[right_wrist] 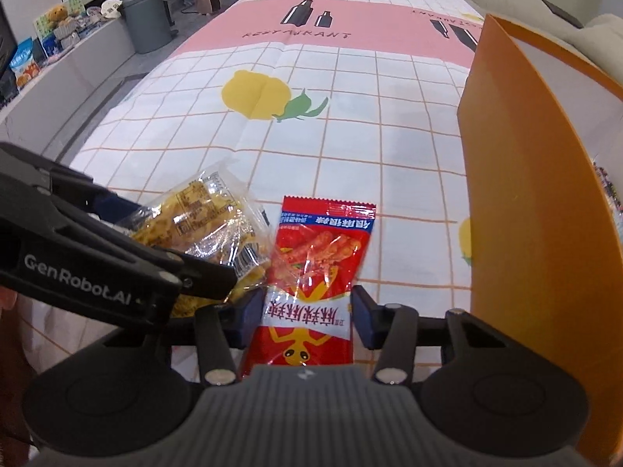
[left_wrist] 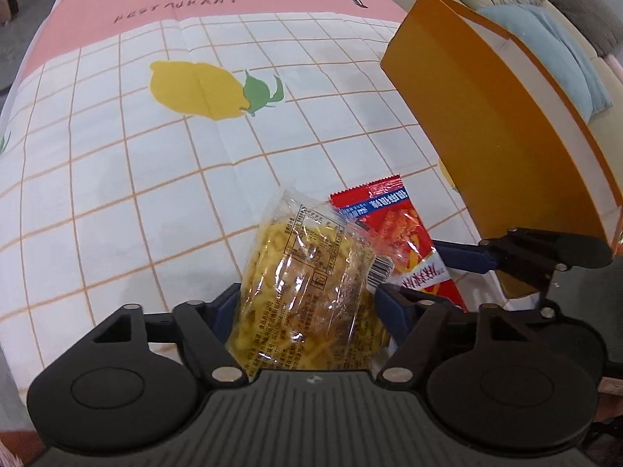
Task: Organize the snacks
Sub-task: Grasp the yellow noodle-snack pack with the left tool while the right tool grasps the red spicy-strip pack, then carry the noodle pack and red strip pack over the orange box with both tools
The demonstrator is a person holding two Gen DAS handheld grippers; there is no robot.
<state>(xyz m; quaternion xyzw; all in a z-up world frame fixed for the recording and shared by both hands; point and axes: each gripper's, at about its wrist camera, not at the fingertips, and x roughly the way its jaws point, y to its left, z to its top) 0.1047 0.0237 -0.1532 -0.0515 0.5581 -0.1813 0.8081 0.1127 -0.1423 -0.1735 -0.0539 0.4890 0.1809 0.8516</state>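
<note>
The left gripper (left_wrist: 305, 303) is gripping the clear yellow packet (left_wrist: 307, 272), pads pressing both its sides. The right gripper (right_wrist: 307, 313) is closing on the red packet (right_wrist: 315, 272), which is sticking out ahead of its fingers. Both packets are lying side by side, touching, with the orange box (right_wrist: 545, 233) standing right of them.

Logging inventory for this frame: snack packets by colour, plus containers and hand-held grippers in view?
Clear packet of yellow snacks: 1
Red packet: 1
Orange box: 1
Hand-held grippers: 2, left hand-held gripper and right hand-held gripper
Total: 5
</note>
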